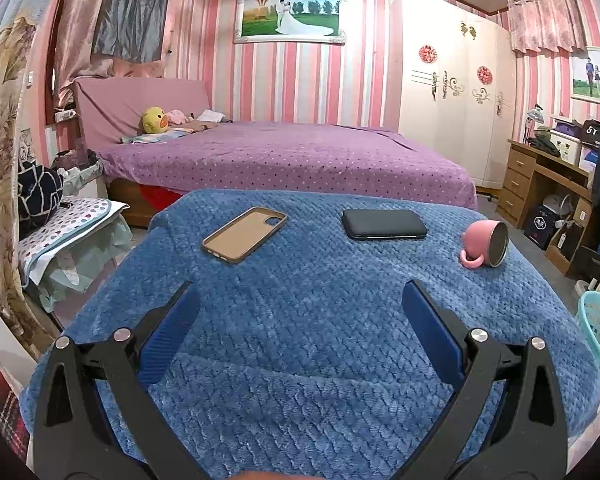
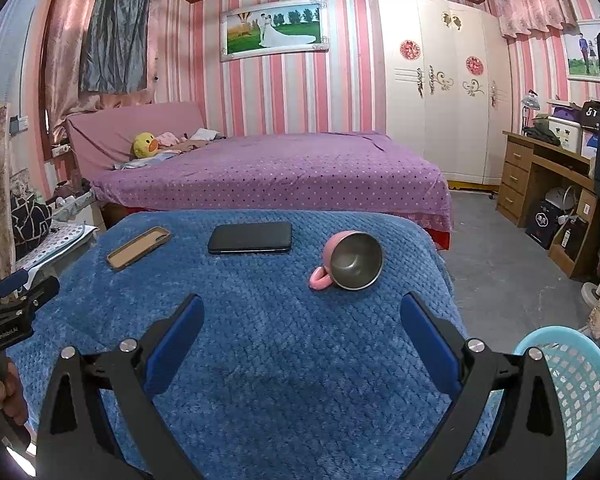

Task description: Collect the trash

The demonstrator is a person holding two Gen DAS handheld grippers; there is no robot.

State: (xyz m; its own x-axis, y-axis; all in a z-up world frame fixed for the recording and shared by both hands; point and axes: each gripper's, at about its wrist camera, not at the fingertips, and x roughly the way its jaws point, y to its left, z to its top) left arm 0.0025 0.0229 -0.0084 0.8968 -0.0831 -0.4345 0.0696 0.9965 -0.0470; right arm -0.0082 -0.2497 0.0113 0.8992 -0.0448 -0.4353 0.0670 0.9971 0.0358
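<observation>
Both grippers hover spread wide and empty over the blue blanket [image 1: 300, 340]: left gripper [image 1: 300, 300]; right gripper [image 2: 300, 312]. On the blanket lie a phone case [image 1: 244, 234], a dark phone [image 1: 384, 225] and a tipped pink cup [image 2: 350, 260] — none plainly trash; the turquoise basket [image 2: 580, 384] stands low at the right, just beside the blanket's edge. Risk, as a judgement: picking the wrong item; the cup, lying on its side near the edge, may roll off if nudged — the soft pile gives poor footing.
</observation>
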